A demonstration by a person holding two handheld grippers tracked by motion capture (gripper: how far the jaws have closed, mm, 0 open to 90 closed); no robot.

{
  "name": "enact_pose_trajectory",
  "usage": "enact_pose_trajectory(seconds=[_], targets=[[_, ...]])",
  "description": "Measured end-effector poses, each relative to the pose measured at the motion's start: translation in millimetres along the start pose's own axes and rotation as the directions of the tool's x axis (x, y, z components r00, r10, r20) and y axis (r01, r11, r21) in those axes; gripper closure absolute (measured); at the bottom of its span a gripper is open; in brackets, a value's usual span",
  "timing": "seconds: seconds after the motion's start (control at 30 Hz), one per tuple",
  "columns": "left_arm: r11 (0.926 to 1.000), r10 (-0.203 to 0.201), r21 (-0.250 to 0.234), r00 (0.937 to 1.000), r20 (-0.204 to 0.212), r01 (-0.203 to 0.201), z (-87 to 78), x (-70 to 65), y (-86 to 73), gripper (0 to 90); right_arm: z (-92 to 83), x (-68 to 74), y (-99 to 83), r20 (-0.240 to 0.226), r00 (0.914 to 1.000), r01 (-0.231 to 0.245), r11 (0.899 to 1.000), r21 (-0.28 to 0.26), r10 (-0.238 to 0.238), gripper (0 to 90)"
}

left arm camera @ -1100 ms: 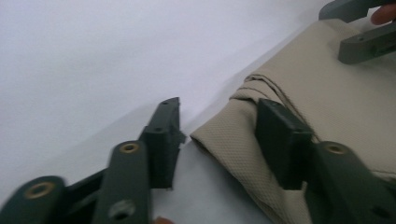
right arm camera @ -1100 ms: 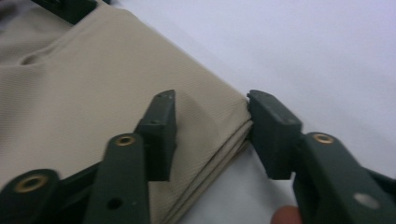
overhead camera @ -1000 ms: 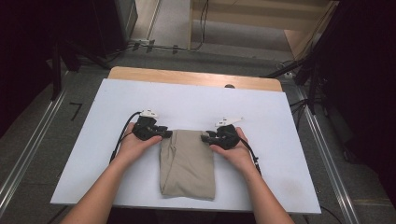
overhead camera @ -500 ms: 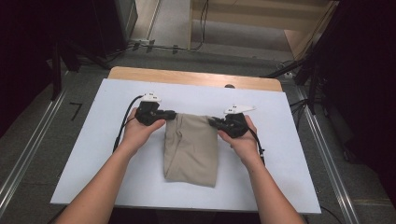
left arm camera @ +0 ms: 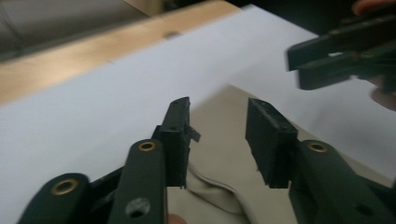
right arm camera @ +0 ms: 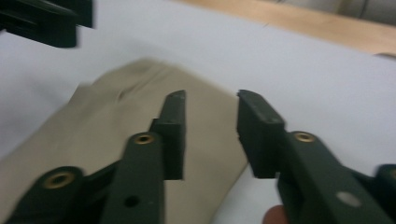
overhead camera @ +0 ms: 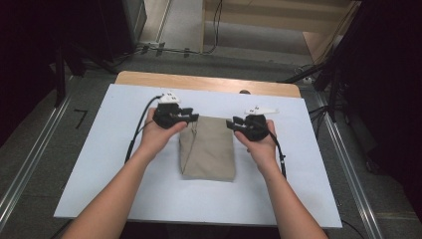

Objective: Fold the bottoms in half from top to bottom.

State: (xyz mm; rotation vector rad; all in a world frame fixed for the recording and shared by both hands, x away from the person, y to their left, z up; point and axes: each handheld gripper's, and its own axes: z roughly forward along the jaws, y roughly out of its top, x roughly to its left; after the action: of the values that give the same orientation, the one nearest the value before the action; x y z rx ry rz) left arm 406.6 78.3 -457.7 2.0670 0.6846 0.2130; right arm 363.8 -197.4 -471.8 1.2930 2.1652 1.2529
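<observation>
With both the left gripper (overhead camera: 188, 117) and right gripper (overhead camera: 234, 122) just opened and holding nothing, the folded cloth (overhead camera: 207, 149) seems finished on the table (overhead camera: 99, 149).

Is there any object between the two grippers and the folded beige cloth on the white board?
Nothing visible does. The left gripper and the right gripper hover open at the far corners of the folded beige cloth, jaws just opened, with no object in the gaps.
</observation>
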Motion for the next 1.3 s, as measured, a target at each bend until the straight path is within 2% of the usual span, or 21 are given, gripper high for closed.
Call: enact_pose_trajectory(seconds=[0.1, 0.13, 0.17, 0.2, 0.23, 0.27, 0.3, 0.33, 0.47, 0.57, 0.63, 0.67, 0.77, 0.9, 0.93, 0.97, 1.03, 1.07, 1.17, 1.23, 1.3], targets=[[0.9940, 0.018, 0.108, 0.9998, -0.002, -0.018, 18.8, -12.3, -21.9, 73.7, 6.9, 16.7, -20.5, -0.037, 0.9975, 0.062, 0.997, 0.055, -0.060, 74.6], [0.9912, 0.008, 0.132, 0.9998, -0.016, -0.006, 23.7, -12.0, -29.9, 76.1, 9.4, 23.3, -30.4, -0.044, 0.9955, 0.088, 0.993, 0.083, -0.084, 75.9], [0.9906, -0.016, 0.135, 0.9996, -0.021, 0.019, 27.0, -10.1, -38.0, 78.1, 11.2, 26.8, -38.4, -0.048, 0.9938, 0.105, 0.989, 0.106, -0.101, 77.0], [0.9937, -0.072, 0.086, 0.9974, -0.006, 0.072, 27.1, -7.1, -44.3, 79.4, 12.6, 29.0, -46.0, -0.045, 0.9933, 0.111, 0.986, 0.128, -0.107, 77.3], [0.9903, -0.117, 0.076, 0.9931, 0.005, 0.116, 25.6, -3.4, -46.4, 80.5, 12.9, 29.5, -52.9, -0.040, 0.9946, 0.100, 0.987, 0.123, -0.096, 77.3], [0.9890, -0.132, 0.070, 0.9912, 0.011, 0.131, 23.8, -1.8, -46.0, 80.6, 10.2, 27.9, -56.9, -0.054, 0.9964, 0.070, 0.993, 0.098, -0.065, 75.8], [0.9914, -0.119, 0.055, 0.9929, -0.009, 0.119, 20.9, -3.7, -44.5, 75.8, 7.4, 25.9, -58.0, -0.065, 0.9968, 0.051, 0.995, 0.083, -0.046, 69.9], [0.9930, -0.111, 0.040, 0.9938, -0.006, 0.111, 18.1, -5.0, -43.7, 66.2, 3.3, 24.5, -58.0, -0.061, 0.9975, 0.040, 0.998, 0.059, -0.036, 59.0], [0.9915, -0.114, -0.057, 0.9924, 0.045, 0.117, -7.4, -13.4, -42.0, 45.2, -15.4, 23.5, -55.7, -0.074, 0.9972, 0.006, 1.000, -0.010, -0.007, 38.5], [0.9901, -0.098, -0.093, 0.9924, 0.075, 0.105, -28.8, -18.6, -47.3, 27.5, -33.7, 23.2, -58.7, -0.074, 0.9970, 0.020, 0.998, -0.053, -0.024, 29.4], [0.9902, -0.088, -0.103, 0.9936, 0.072, 0.095, -41.4, -21.0, -54.2, 15.2, -44.2, 21.7, -63.6, -0.066, 0.9973, 0.030, 0.998, -0.062, -0.034, 21.6], [0.9904, -0.076, -0.109, 0.9928, 0.092, 0.086, -47.8, -21.0, -59.0, 13.3, -49.1, 20.5, -66.6, -0.059, 0.9978, 0.026, 0.998, -0.064, -0.030, 18.6], [0.9896, -0.069, -0.119, 0.9929, 0.097, 0.081, -63.4, -21.5, -72.7, 5.9, -63.1, 15.3, -75.8, -0.065, 0.9979, 0.004, 0.996, -0.091, -0.010, 12.8], [0.9831, -0.082, -0.154, 0.9908, 0.107, 0.098, -84.7, -20.8, -90.5, 0.0, -81.1, 10.4, -87.2, -0.058, 0.9983, -0.009, 0.994, -0.110, 0.003, 3.5], [0.9819, -0.083, -0.162, 0.9919, 0.096, 0.098, -90.1, -21.4, -95.0, 0.0, -85.4, 9.3, -89.8, -0.058, 0.9983, -0.016, 0.993, -0.113, 0.009, 0.0], [0.9813, -0.079, -0.169, 0.9935, 0.082, 0.092, -95.4, -22.2, -99.5, 0.0, -90.1, 7.8, -92.5, -0.058, 0.9983, -0.014, 0.993, -0.120, 0.007, 0.0], [0.9805, -0.081, -0.172, 0.9928, 0.088, 0.096, -105.3, -23.0, -108.9, 0.0, -100.1, 5.6, -98.0, -0.053, 0.9986, -0.017, 0.992, -0.128, 0.010, 0.0], [0.9803, -0.080, -0.175, 0.9944, 0.069, 0.091, -110.2, -24.3, -113.9, 0.0, -105.2, 4.2, -101.3, -0.049, 0.9987, -0.021, 0.991, -0.134, 0.014, 0.0], [0.9744, -0.105, -0.189, 0.9902, 0.092, 0.121, -124.3, -23.1, -131.4, 0.0, -120.4, -1.0, -114.9, -0.047, 0.9981, -0.046, 0.987, -0.152, 0.039, 0.0], [0.9736, -0.114, -0.188, 0.9893, 0.091, 0.130, -133.0, -21.5, -138.8, 0.0, -127.8, -5.0, -123.3, -0.039, 0.9982, -0.050, 0.988, -0.146, 0.045, 0.0], [0.9711, -0.117, -0.201, 0.9908, 0.068, 0.128, -143.4, -20.6, -144.2, 0.0, -135.2, -8.8, -130.6, -0.037, 0.9981, -0.054, 0.987, -0.154, 0.049, 0.0]])
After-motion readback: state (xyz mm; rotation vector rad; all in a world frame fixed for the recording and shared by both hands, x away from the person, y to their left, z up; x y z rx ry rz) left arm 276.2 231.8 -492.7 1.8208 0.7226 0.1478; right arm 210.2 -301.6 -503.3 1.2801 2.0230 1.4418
